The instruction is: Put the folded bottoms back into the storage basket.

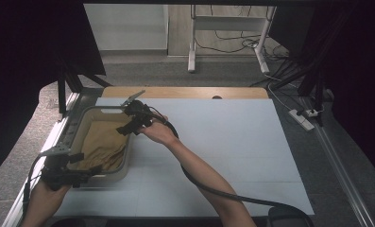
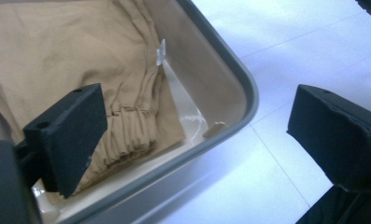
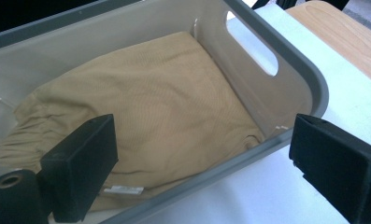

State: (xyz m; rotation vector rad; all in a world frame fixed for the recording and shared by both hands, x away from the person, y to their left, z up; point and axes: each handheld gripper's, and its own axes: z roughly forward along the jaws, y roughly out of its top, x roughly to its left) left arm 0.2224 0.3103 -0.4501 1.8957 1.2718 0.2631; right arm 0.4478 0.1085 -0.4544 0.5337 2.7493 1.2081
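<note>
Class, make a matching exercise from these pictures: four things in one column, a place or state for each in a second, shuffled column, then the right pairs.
Column one:
1. tan garment
2. grey bin
3. left tool
4. wooden strip

Column two:
A. jaws open, nothing between the pads
B. along the table's far edge
C. folded inside the bin
D. stands at the left end of the white table top

Pairs: 1-C, 2-D, 3-A, 4-B

cloth (image 3: 141, 112): plain tan | bin (image 3: 314, 88): grey rim, pale beige inside | table cover (image 1: 223, 142): pale blue-white | table edge (image 1: 185, 92): light wood | gripper jaws: black
</note>
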